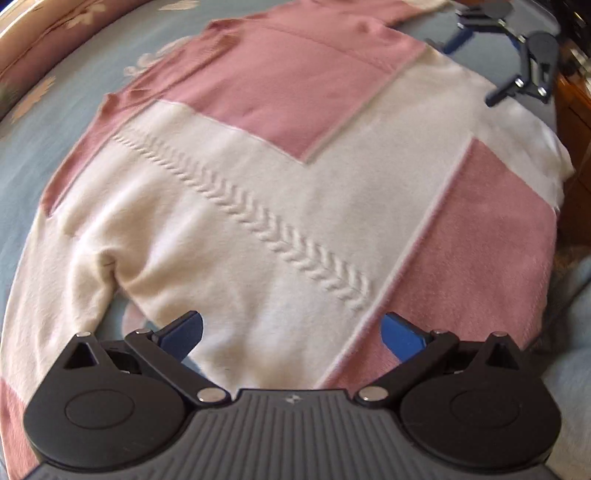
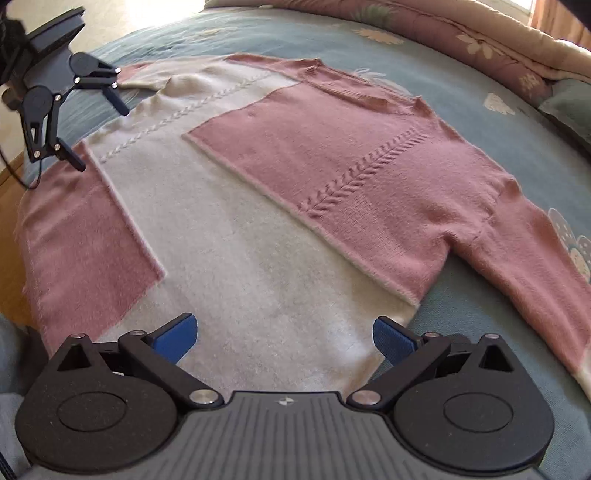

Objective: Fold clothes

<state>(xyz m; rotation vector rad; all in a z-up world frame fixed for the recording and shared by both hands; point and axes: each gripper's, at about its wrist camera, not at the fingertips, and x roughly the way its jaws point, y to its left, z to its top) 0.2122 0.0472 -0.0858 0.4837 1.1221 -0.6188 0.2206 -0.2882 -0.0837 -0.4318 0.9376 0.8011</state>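
A pink and cream knitted sweater [image 1: 258,192] [image 2: 258,240] lies spread flat on the bed. Its cream sleeve [image 1: 55,280] runs down the left of the left wrist view. Its pink sleeve [image 2: 535,254] stretches to the right in the right wrist view. My left gripper [image 1: 293,332] hovers open over the sweater's near edge by the cream sleeve, holding nothing; the right wrist view shows it open at the top left [image 2: 101,137]. My right gripper [image 2: 284,332] is open over the cream hem area, also without a hold, and appears open at the far side [image 1: 474,70].
A blue bedspread [image 2: 517,140] [image 1: 22,155] with pale flower prints lies under the sweater. A padded floral quilt [image 2: 480,33] is bunched along the back edge of the bed. Wooden floor [image 2: 11,192] shows past the bed's left side, and wooden furniture [image 1: 576,107] stands at the right.
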